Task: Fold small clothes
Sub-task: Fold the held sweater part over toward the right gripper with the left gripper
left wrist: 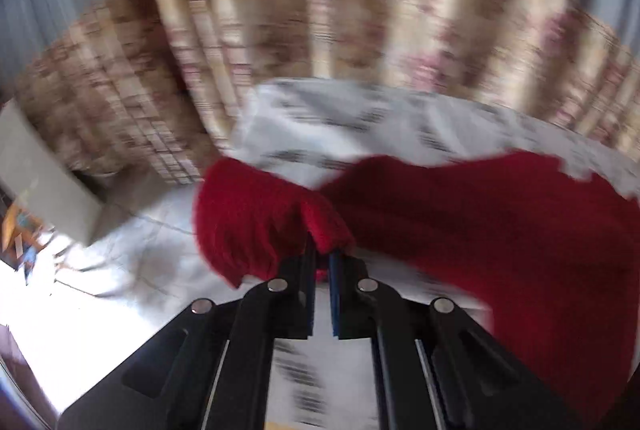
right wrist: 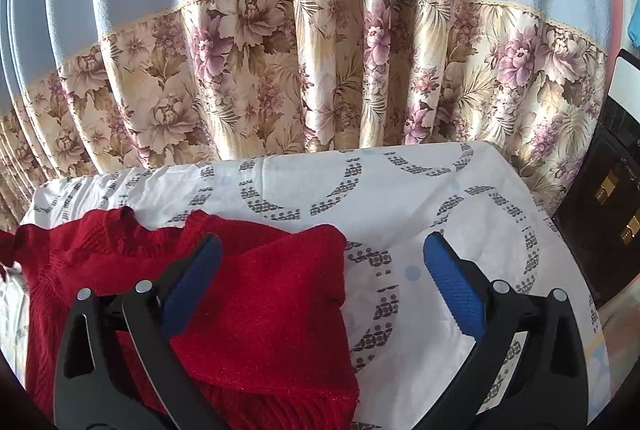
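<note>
That small red knit sweater (right wrist: 224, 294) lying on the white patterned sheet over the desk (right wrist: 420, 190) looks soft and floppy, so grab hems or corners: left gripper (left wrist: 322, 250) fingers are clamped on a bunched edge, right gripper (right wrist: 320, 270) fingers spread wide above it.

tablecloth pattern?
White tablecloth with dark grey dotted arcs; clearest in the right wrist view.

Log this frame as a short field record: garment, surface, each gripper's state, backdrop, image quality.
garment: red knitted sweater, partly folded on the table
surface: white tablecloth with grey circle print
left gripper: shut on a bunch of the sweater's fabric, lifting it
right gripper: open, above the sweater's right edge, holding nothing
backdrop: blue and floral curtain
image quality: left wrist view motion-blurred, right wrist view sharp
</note>
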